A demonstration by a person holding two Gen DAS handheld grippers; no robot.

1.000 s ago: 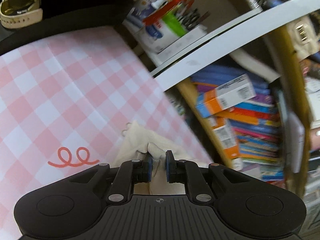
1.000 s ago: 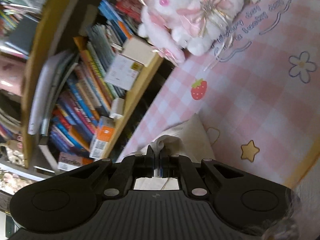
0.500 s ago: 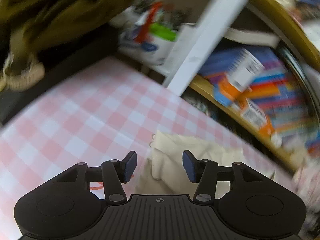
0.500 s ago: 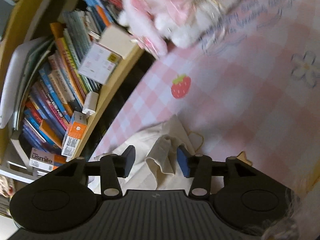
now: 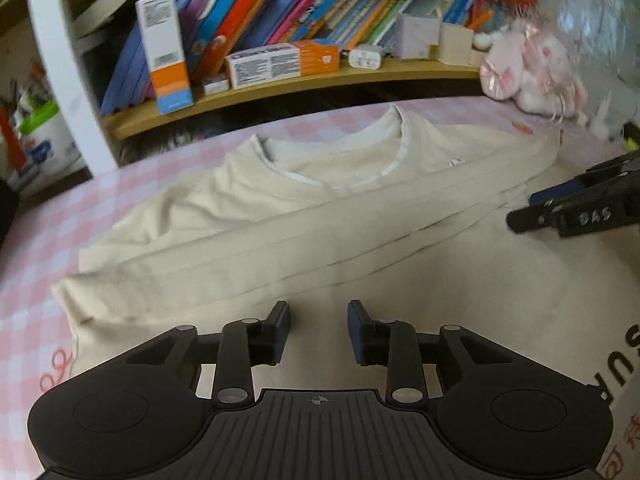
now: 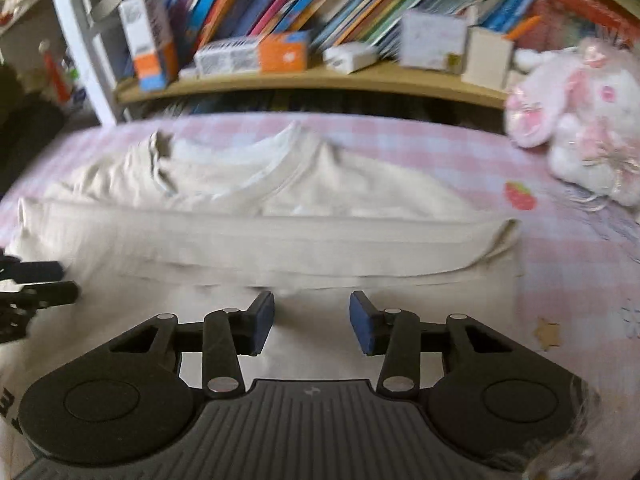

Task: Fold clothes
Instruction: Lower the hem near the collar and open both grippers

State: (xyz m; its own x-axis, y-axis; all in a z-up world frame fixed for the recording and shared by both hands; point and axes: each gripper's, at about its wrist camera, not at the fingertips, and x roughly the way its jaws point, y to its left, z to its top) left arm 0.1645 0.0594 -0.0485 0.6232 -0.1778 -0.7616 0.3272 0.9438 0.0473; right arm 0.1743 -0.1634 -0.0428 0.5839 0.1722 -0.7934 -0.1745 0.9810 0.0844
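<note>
A cream T-shirt (image 5: 328, 216) lies on the pink checked cloth (image 5: 36, 216), neckline toward the shelf, its sleeves folded across the body in a long band. It also shows in the right wrist view (image 6: 280, 236). My left gripper (image 5: 319, 330) is open and empty, hovering over the shirt's near part. My right gripper (image 6: 312, 322) is open and empty over the same shirt; it shows at the right edge of the left wrist view (image 5: 576, 204). The left gripper's fingers (image 6: 36, 280) show at the left edge of the right wrist view.
A wooden shelf (image 5: 304, 80) with books and boxes runs along the far side of the cloth. A pink and white plush toy (image 6: 576, 120) sits at the far right. A white post (image 5: 64, 72) stands at the far left.
Both grippers let go of the shirt's sleeve ends, opened, and pulled back toward the near side. Both views swung round to face the shelf.
</note>
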